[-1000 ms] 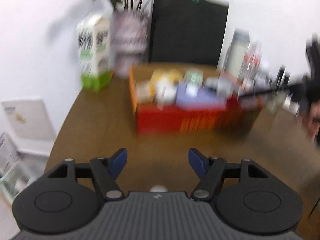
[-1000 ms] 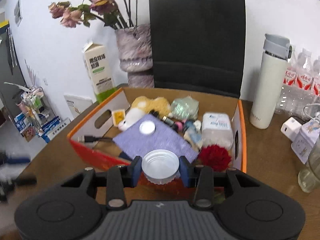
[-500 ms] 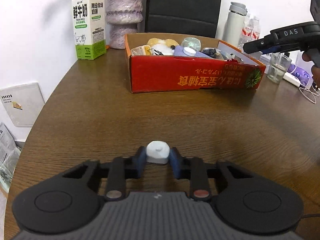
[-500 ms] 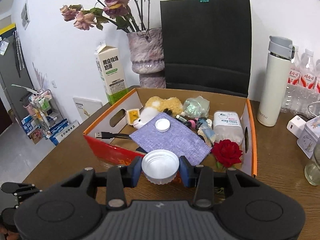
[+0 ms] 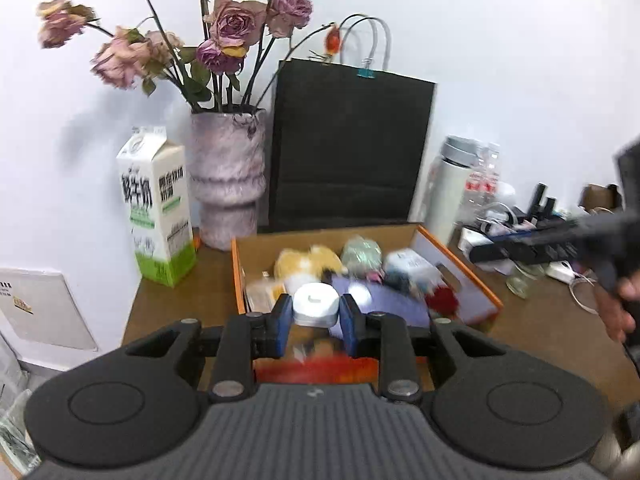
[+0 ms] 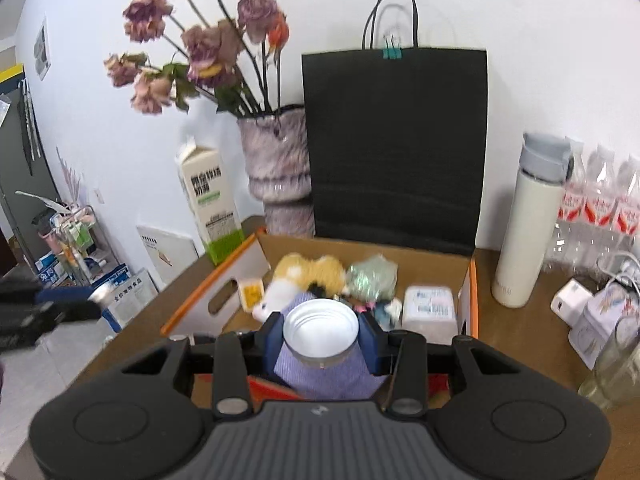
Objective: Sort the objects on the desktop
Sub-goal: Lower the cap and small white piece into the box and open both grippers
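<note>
left gripper [image 5: 315, 317] fingers clamp small white case [image 5: 315, 305] | right gripper [image 6: 320, 339] fingers clamp white lid [image 6: 320, 333]

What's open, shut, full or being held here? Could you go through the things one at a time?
Left hand-held gripper: shut on a small white case.
Right hand-held gripper: shut on a white jar lid, hollow side up.
Cardboard box: open-topped, crowded with items.
Milk carton: upright, spout open.
White flask: upright, capped.
Black paper bag: standing, clipped shut.
</note>
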A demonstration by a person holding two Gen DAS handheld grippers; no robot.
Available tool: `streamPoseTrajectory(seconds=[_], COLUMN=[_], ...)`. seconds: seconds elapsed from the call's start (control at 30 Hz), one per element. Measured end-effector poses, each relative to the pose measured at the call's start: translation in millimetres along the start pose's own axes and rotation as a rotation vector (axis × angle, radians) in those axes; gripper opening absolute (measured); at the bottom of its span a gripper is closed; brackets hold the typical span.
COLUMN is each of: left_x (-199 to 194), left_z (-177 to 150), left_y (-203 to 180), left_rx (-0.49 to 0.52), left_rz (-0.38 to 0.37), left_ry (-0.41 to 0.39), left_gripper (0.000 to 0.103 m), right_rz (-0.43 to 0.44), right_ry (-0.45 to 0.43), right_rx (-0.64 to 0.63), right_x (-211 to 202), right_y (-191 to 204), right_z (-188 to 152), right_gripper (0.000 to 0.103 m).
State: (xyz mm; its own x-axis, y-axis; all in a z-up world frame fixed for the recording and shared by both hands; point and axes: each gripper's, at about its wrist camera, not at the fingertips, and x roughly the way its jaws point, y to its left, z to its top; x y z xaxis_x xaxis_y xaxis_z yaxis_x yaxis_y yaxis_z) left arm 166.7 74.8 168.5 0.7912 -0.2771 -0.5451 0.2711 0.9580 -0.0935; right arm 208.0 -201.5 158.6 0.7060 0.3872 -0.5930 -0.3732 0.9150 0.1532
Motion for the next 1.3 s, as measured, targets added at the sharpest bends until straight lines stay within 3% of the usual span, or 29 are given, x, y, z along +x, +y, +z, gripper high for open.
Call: streamPoseTrajectory(seconds=[0.13,0.3,0.53,0.77,0.87,0.93,1.07,1.1,1.17,1.2,1.3], left_x=[60,135,188,206,207,203,189,185,173,167,150], left_z=[38,31,1,-3,-3,-1,6,9,14,16,20], left_y=[3,8,22,12,9,10,10,9,7,5,-6], left_rx=[-0.056,-0.092,-0.114,-0.081,-0.088,-0.11,-0.13,-0.139,-0.164,-0.172,-0.139], left_rz=[0.02,0.1,0.155,0.176,0.178,0.173,0.167,0.175,0.159,0.156,0.194], left_ry=[0.161,0.366,0.496,0.533,0.53,0.527,0.516,0.513,0.479,0.458,0.404], left_gripper=[0.026,0.026,0.026,0.028,0.036,0.056,0.069,0.079,0.089,0.102,0.103], right_rz=[0.015,-0.018,-0.059,-0.096,-0.111,-0.121,-0.125,-0.133,-0.156,-0.166,-0.186], right_ry=[0.075,0.208,0.341,0.395,0.383,0.38,0.36,0.353,0.332,0.324,0.297], right_rx=[0.06,0.119,0.139,0.135,0.119,0.12,0.156,0.158,0.15,0.147,0.129], right_x=[23,72,128,160,158,155,141,137,126,122,105], right_y=[-15,-30,-38,-39,-38,-40,-45,-44,-40,-38,-31], right_z=[24,26,-6,-20,-20,-19,-14,-12,-8,-6,-4], right_gripper=[0.039,0.039,0.039,0.039,0.046,0.052,0.055,0.061,0.068,0.071,0.084])
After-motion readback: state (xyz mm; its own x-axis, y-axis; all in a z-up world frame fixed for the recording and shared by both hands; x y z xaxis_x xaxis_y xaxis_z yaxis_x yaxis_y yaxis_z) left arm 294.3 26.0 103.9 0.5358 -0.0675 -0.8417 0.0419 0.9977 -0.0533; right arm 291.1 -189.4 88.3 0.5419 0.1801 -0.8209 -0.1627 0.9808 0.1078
